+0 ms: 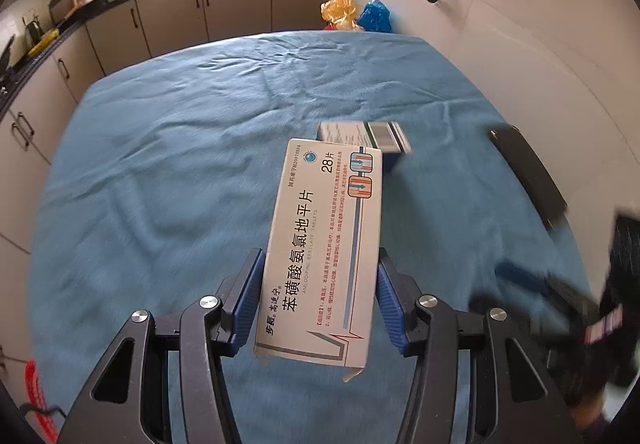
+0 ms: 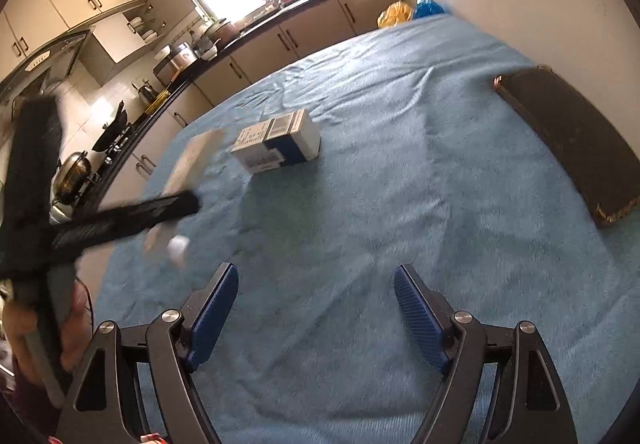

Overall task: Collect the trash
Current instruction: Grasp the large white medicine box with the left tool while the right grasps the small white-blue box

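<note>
My left gripper (image 1: 320, 264) is shut on a long white medicine box (image 1: 324, 244) with Chinese print and holds it above the blue cloth. The same box shows blurred in the right wrist view (image 2: 192, 159), with the left gripper's dark arm in front of it. A second box, white and dark blue (image 1: 366, 137), lies on the cloth just beyond it; it also shows in the right wrist view (image 2: 278, 143). My right gripper (image 2: 316, 280) is open and empty over the cloth, short of that box. The right gripper appears blurred at the right edge of the left wrist view (image 1: 520, 280).
A table with a blue cloth (image 2: 400, 203) fills both views. A dark flat case (image 2: 568, 139) lies at its right edge, also in the left wrist view (image 1: 528, 175). Yellow (image 1: 338, 11) and blue bags (image 1: 374, 15) sit beyond the far edge. Kitchen cabinets (image 1: 168, 15) run along the left.
</note>
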Available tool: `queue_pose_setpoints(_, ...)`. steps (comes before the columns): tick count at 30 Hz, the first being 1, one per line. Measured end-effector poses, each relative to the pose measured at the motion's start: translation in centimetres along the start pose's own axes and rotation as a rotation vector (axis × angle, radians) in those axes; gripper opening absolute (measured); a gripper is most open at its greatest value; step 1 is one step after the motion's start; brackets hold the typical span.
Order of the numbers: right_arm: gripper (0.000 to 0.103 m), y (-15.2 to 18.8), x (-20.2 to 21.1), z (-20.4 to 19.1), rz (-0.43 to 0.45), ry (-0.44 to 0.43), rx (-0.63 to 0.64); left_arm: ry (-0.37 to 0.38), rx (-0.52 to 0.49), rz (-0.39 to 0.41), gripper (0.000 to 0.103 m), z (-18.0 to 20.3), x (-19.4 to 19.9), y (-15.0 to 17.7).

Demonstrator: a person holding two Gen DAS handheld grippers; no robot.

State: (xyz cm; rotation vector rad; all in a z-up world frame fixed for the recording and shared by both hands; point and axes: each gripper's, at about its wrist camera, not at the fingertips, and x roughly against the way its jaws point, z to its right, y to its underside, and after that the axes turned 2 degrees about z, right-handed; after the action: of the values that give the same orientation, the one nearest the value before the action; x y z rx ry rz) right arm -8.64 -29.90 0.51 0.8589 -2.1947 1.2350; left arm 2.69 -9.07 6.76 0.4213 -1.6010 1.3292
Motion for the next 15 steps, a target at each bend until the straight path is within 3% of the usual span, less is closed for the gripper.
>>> queue_pose_setpoints(3, 0.085, -1.2, 1.0, -1.2, -0.023, -0.028, 0.055, -0.023, 0.005, 0.021, 0.052, -0.6, 3.0, 2.8)
queue_pose_setpoints(7, 0.092, -4.9, 0.8, -4.8, 0.008, 0.035, 0.289, -0.037, 0.067, 0.045, 0.052, -2.0, 5.7, 6.2)
queue_pose_setpoints(11, 0.093, -7.5, -3.1, -7.4, 0.028, 0.15, 0.538, -0.084, 0.104, 0.076, 0.053, -3.4, 7.2, 8.6)
queue_pose_setpoints(15, 0.093, -9.1, -7.2, -8.9, -0.013, 0.186, 0.693, -0.057, 0.142, 0.086, 0.053, -5.3, 7.4, 9.7)
